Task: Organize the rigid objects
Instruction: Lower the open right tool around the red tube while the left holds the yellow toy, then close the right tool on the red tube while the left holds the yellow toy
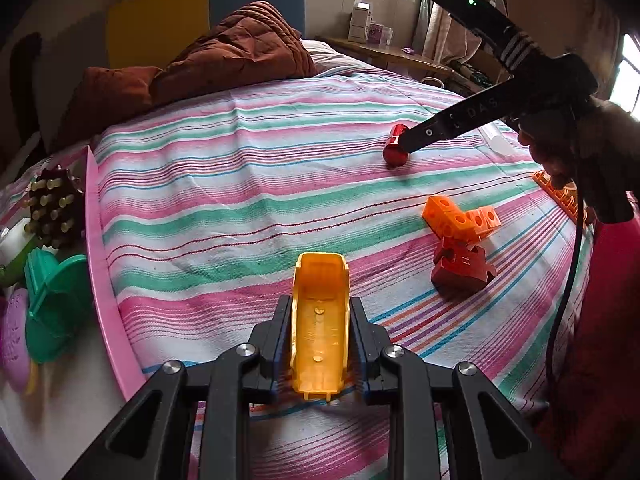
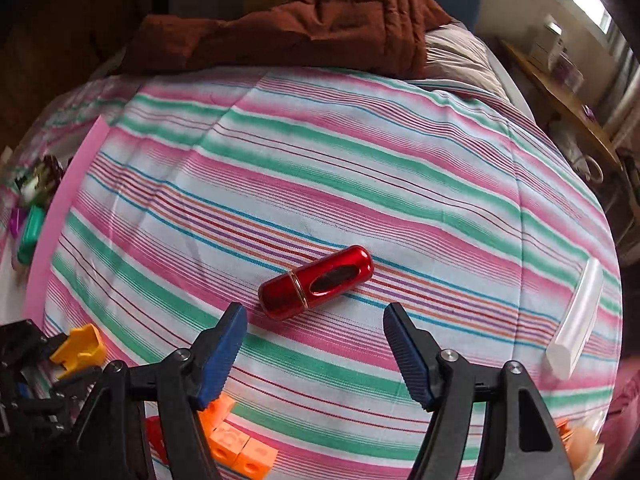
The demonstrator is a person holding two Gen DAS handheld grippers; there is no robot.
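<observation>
From the left wrist view, the left gripper points down at the striped bedsheet, its tongs clamped on one yellow toy shell; at two o'clock lie one cluster of orange cubes and one red block. From the right wrist view, the right gripper tilts steeply down with its tongs apart and empty. One red tube lies on the sheet at twelve o'clock just beyond the tips, and one white stick rests at three o'clock.
</observation>
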